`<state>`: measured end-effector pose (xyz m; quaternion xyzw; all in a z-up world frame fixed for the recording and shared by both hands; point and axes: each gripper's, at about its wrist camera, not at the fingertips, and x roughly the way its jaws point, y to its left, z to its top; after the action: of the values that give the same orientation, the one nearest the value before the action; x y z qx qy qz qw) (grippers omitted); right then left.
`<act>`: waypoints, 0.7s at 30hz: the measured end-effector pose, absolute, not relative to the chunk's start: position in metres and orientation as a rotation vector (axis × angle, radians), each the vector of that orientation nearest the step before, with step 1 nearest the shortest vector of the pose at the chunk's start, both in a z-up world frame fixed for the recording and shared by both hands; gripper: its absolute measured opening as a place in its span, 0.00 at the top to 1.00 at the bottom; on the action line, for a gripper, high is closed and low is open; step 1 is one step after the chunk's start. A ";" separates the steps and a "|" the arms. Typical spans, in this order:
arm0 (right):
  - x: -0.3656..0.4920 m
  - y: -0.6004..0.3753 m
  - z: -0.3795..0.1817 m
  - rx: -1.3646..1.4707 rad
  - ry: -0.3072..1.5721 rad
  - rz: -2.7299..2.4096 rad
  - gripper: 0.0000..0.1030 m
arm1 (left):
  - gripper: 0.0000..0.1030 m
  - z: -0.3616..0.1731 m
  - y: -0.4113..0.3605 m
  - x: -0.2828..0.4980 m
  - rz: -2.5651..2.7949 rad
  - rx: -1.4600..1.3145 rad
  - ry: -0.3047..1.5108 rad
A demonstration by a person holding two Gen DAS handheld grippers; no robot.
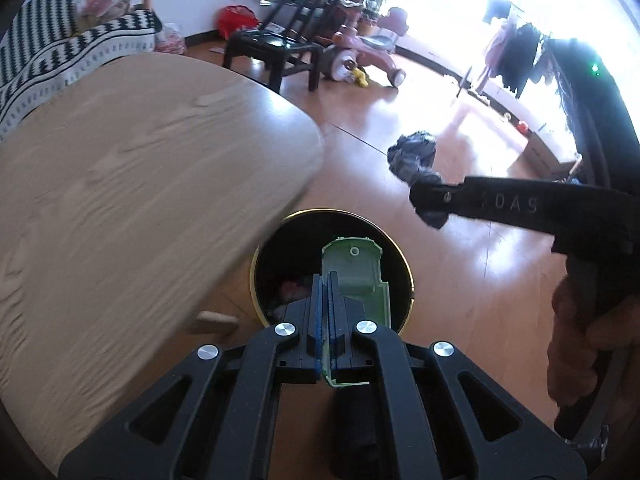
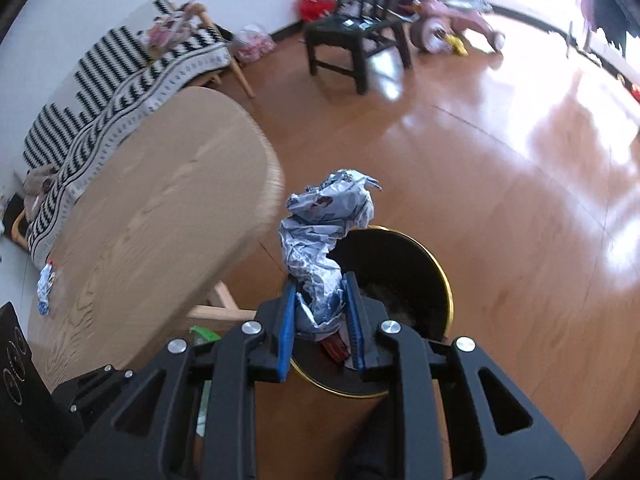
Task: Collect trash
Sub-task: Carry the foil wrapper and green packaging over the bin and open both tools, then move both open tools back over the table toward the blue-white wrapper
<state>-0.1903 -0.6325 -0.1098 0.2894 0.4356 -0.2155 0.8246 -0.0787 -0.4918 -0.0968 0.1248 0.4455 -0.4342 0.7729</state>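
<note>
A black round trash bin (image 2: 404,264) with a gold rim stands on the wooden floor just beside the oval wooden table (image 1: 140,184). The right gripper (image 2: 320,312) clamps a crumpled grey-blue wrapper (image 2: 324,232) (its top poking well past the fingers) over the bin's edge. The left gripper (image 1: 326,312), nearly closed, pinches a flat pale-green plastic piece (image 1: 356,276) above the bin's mouth.

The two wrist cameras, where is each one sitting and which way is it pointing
Left wrist: rides the left gripper, looking down along its fingers at the green plastic piece over the bin; the right gripper and hand show.
Right wrist: rides the right gripper, looking down past the crumpled wrapper into the bin.
Shared: bin, wooden table, black chair.
</note>
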 end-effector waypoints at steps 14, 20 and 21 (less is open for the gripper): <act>-0.189 -0.655 -0.132 0.648 0.974 -0.495 0.53 | 0.81 -0.128 -0.528 -0.072 -0.928 0.296 0.982; -0.188 -0.646 -0.111 0.625 0.915 -0.496 0.32 | 0.31 -0.108 -0.514 -0.077 -0.956 0.273 0.937; -0.185 -0.641 -0.104 0.610 0.906 -0.492 0.30 | 0.29 -0.104 -0.509 -0.077 -0.960 0.269 0.933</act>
<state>-0.1853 -0.6409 -0.1042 0.2872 0.4266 -0.2313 0.8259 -0.0770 -0.5088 -0.1041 0.1242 0.4312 -0.4434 0.7759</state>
